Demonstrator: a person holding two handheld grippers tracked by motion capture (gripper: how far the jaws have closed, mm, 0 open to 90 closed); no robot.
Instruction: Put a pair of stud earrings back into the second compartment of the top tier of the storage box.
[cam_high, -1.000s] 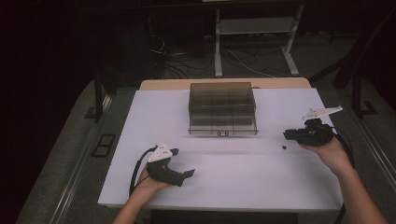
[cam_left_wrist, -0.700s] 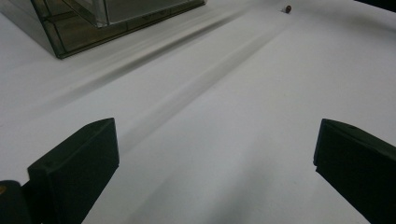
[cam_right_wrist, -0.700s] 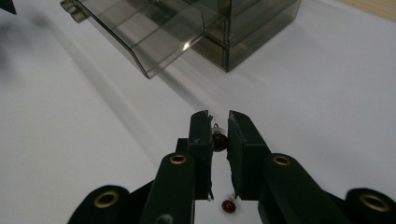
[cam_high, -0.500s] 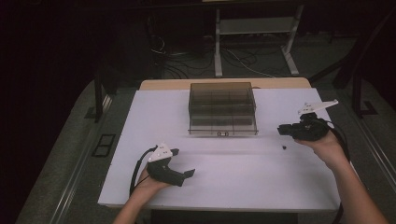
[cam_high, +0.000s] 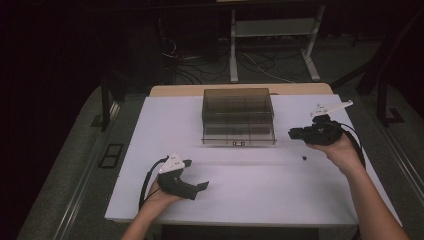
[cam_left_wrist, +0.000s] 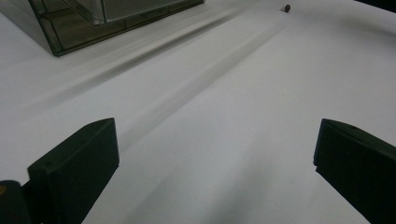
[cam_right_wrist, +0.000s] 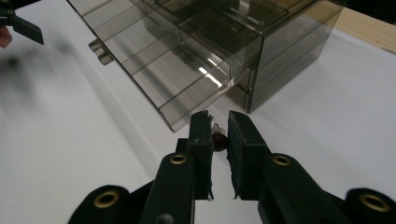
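My right gripper (cam_right_wrist: 218, 126) pinches a small dark bead (cam_right_wrist: 218, 139) beside the smoky drawer box (cam_right_wrist: 205, 51) | left gripper (cam_left_wrist: 212, 163) rests wide apart on the white table (cam_high: 260, 185) | second bead (cam_high: 303, 159) lies loose.

text: none legible — labels: none — numbers: none — signs: none

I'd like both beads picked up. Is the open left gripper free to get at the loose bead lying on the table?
Probably yes: the left gripper is open, and bare table lies between it and the loose bead.
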